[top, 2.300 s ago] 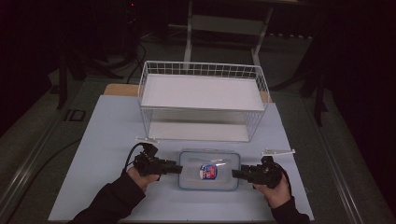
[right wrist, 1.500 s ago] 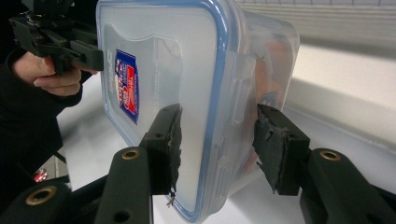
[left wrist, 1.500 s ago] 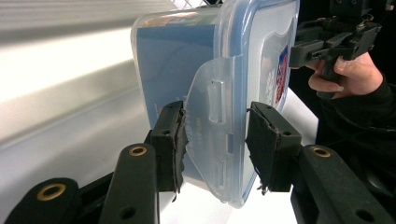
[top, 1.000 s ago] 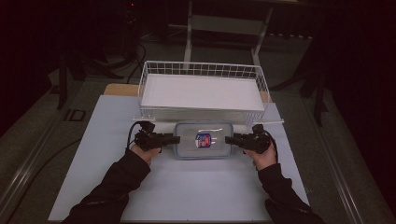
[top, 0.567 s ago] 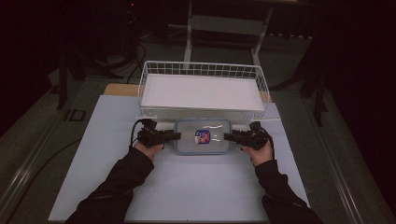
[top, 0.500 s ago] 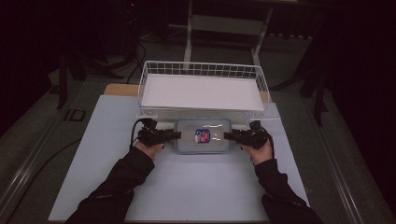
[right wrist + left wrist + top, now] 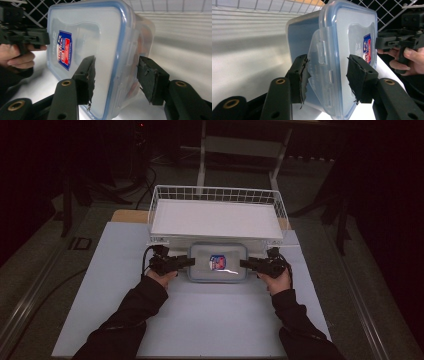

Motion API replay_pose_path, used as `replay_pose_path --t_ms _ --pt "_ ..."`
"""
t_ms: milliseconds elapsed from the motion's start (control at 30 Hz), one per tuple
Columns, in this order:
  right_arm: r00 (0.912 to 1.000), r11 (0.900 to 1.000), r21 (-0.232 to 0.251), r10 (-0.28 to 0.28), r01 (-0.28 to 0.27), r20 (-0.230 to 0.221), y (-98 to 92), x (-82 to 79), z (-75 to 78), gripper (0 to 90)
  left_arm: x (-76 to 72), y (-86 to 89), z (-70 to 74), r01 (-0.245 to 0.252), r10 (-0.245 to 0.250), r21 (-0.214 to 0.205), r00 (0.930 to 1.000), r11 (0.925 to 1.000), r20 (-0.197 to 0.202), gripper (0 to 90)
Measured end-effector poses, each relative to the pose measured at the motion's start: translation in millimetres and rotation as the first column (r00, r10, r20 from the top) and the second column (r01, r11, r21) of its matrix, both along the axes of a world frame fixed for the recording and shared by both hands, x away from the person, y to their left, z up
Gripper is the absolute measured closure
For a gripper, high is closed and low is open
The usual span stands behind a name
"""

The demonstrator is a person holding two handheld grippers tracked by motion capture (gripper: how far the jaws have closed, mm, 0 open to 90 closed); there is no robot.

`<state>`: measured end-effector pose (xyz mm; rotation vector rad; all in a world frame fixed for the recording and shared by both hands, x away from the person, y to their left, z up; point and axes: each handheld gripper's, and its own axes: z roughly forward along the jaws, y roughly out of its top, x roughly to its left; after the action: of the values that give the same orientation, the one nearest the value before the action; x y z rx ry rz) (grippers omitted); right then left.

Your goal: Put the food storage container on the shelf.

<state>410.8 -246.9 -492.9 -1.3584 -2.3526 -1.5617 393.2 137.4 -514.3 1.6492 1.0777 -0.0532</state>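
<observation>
A: Where does the clear rectangular plastic container with the blue-rimmed snap lid [image 7: 218,262] lie?

B: On the white table surface [image 7: 210,320], just near of the white wire basket [image 7: 216,215], its far edge close against the basket's near wall. Its long axis runs left to right, so each short end faces one gripper.

A: How do the two tools stand?

B: The left gripper [image 7: 186,262] straddles the left short end and the right gripper [image 7: 245,264] the right short end. In the left gripper view the jaws flank the lid's latch flap [image 7: 322,72], one pad [image 7: 302,75] at the flap's edge, the other with a visible gap. In the right gripper view the jaws bracket the lid rim, both pads apart from the plastic. Both pairs of jaws have just been opening, with the container between them but not clamped.

A: Which relation governs the coming move?

B: Judged from this, the container sits midway between the hands, neither nearer. Any lift into the basket would need both grippers closing on opposite ends along that long axis.
</observation>
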Motion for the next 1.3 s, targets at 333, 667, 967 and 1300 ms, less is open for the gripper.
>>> replay_pose_path --t_ms 333,667,967,1300 --pt "0.9974 0.9962 -0.048 -0.072 0.072 0.01 6.3 -2.3 2.9 46.6 2.7 -5.6 1.3 -0.08 0.079 0.036 0.9957 0.9961 0.048 48.8" --pt "0.9861 0.9889 -0.074 -0.12 0.129 0.115 10.1 0.0 1.9 41.6 3.5 -7.6 2.9 -0.148 0.14 0.079 0.9848 0.9858 0.104 46.7" --pt "0.9867 0.9894 -0.059 -0.126 0.133 0.103 5.3 -7.5 -0.3 38.0 -7.2 -2.2 5.4 -0.086 0.081 0.043 0.9904 0.9953 0.112 27.9" --pt "0.9814 0.9933 -0.061 -0.086 0.098 0.171 4.6 -32.7 15.3 37.7 -35.3 6.0 11.1 -0.015 0.001 0.079 0.9841 0.9968 0.177 13.9"
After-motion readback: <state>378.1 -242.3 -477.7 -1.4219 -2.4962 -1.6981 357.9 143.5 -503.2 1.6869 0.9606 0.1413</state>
